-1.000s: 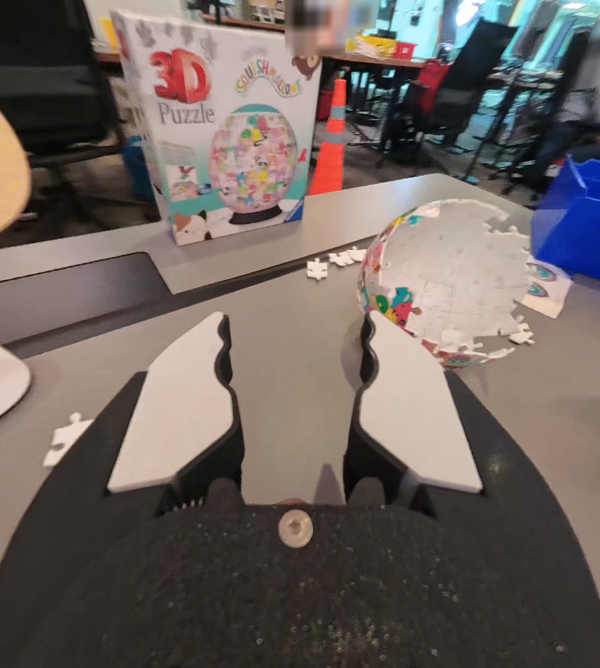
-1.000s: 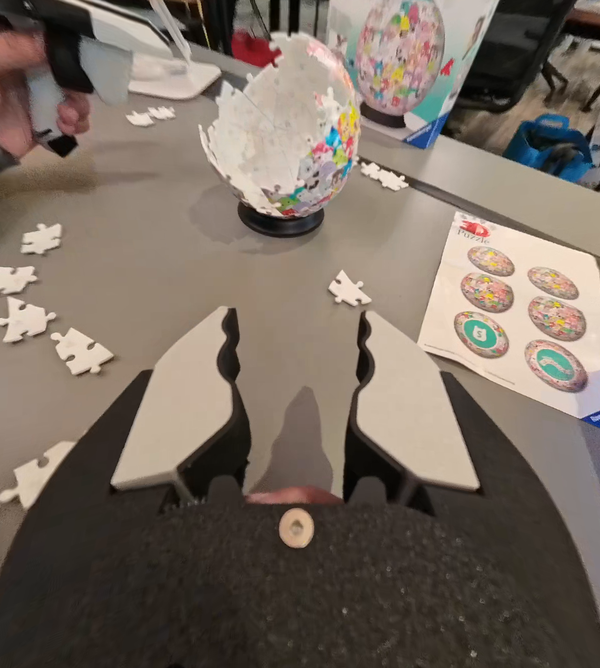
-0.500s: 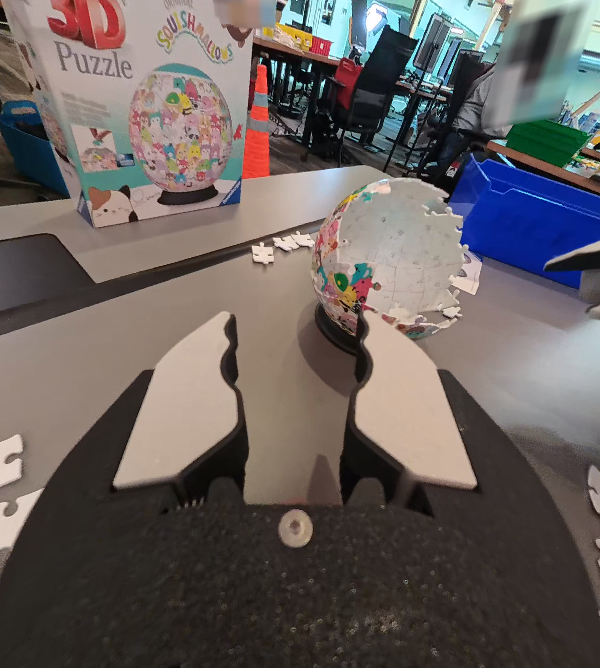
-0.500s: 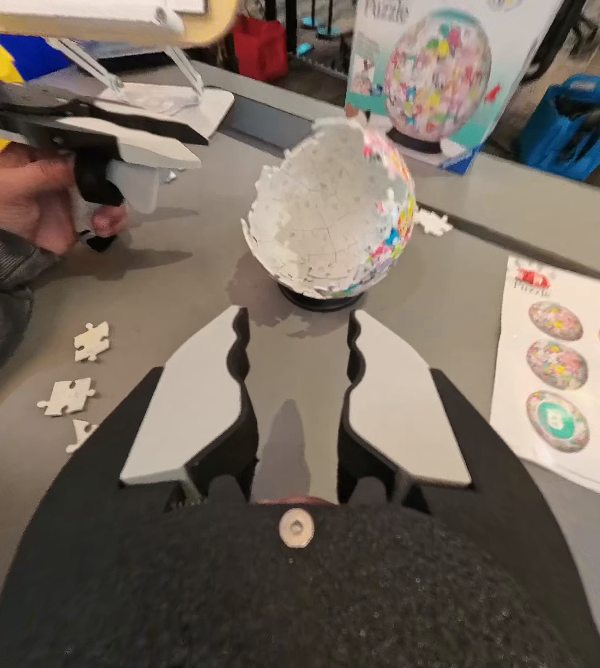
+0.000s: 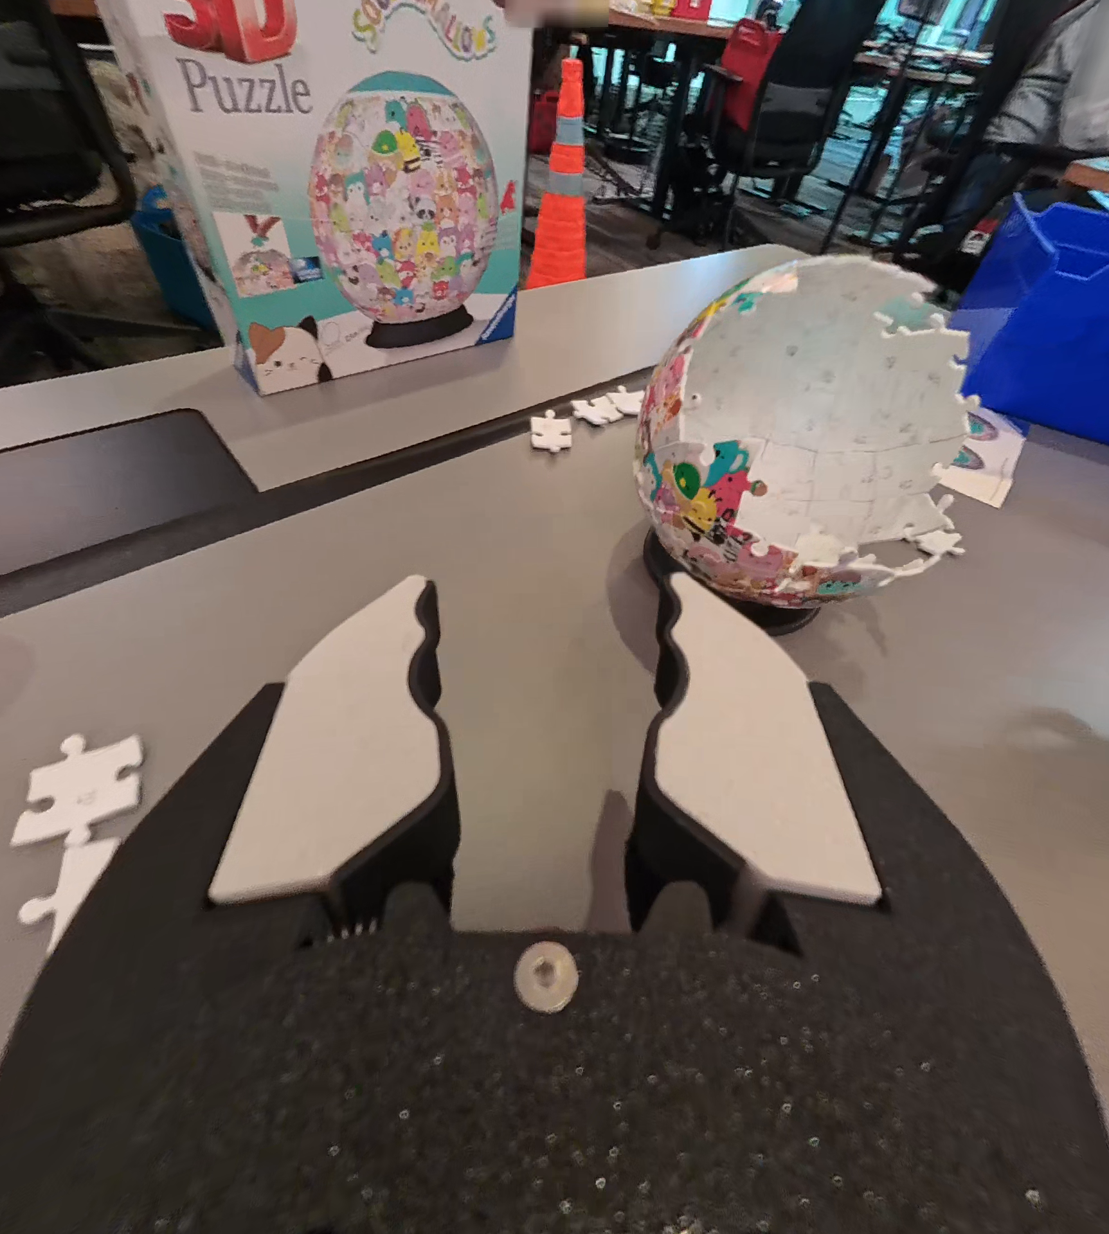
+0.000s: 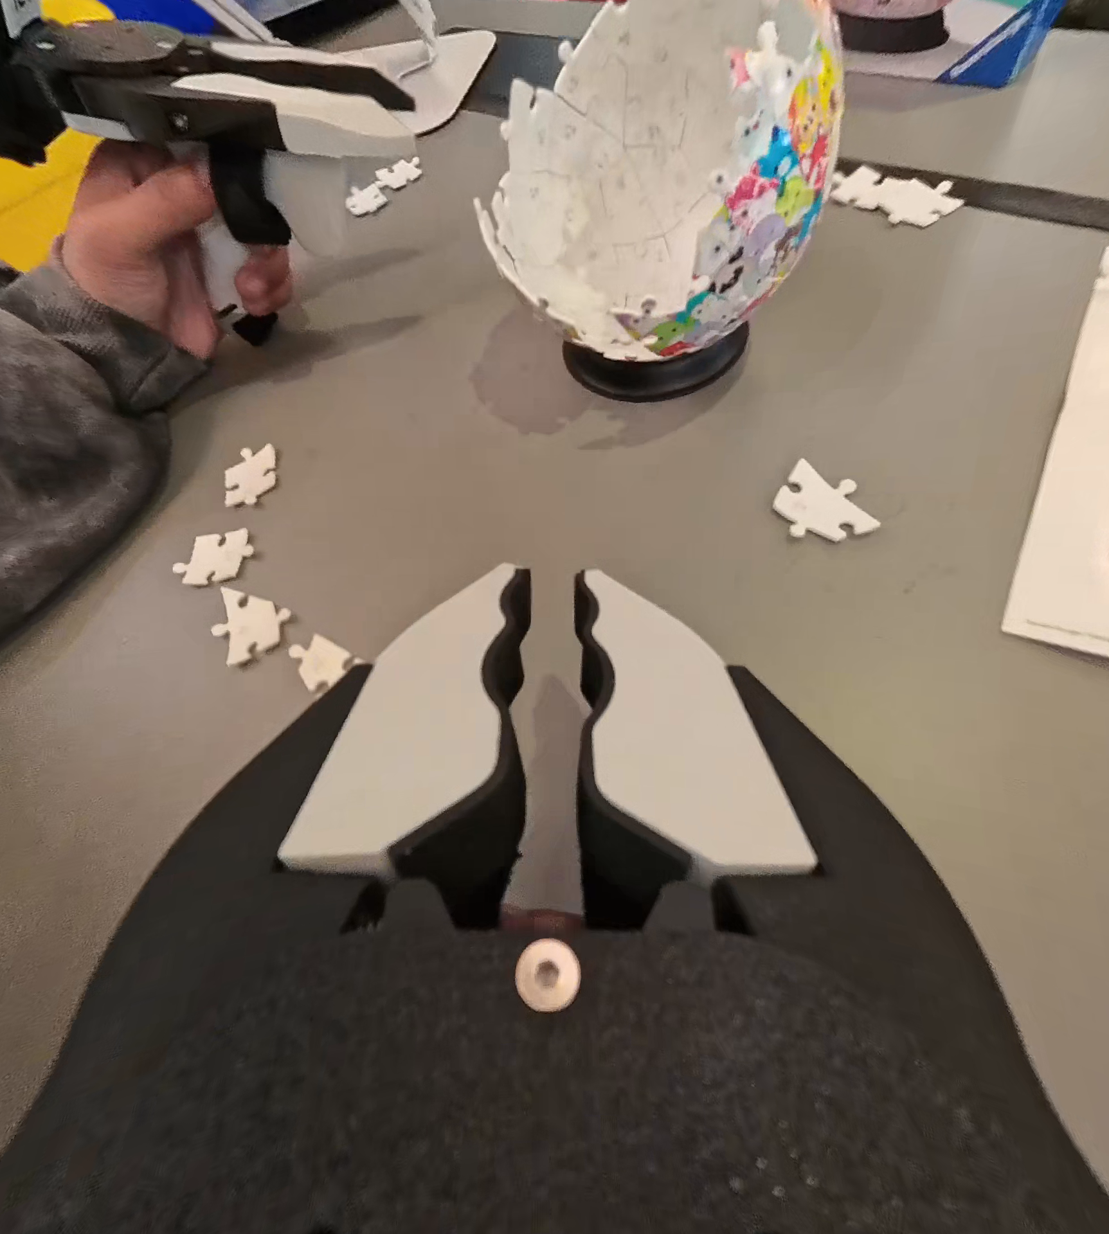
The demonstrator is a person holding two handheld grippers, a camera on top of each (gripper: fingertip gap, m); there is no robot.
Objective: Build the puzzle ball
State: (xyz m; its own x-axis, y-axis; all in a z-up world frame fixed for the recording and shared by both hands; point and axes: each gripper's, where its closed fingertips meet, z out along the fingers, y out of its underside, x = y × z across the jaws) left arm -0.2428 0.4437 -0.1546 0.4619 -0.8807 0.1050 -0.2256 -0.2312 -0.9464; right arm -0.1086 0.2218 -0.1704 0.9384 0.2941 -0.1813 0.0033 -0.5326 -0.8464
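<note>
Since half a second ago the right tongs (image 6: 551,581) have narrowed from a wide spread to a slim gap with nothing between them, and have drawn back from the puzzle ball (image 6: 665,180). The left tongs (image 5: 545,601) stay spread and empty, just beside the ball's black stand (image 5: 758,614).

The half-built ball sits on that stand on the grey surface (image 6: 605,481), its open white inside facing the right tongs. The step in hand looks like fetching a loose piece. The lone piece (image 6: 822,501) in front of the ball and to its right seems easiest. A flat piece wants a low approach, tips straddling one edge.

The top of the ball is cut off in the right view. Every loose piece lies white side up, so the prints are hidden. The instruction sheet (image 6: 1099,507) right of the ball runs out of frame.
</note>
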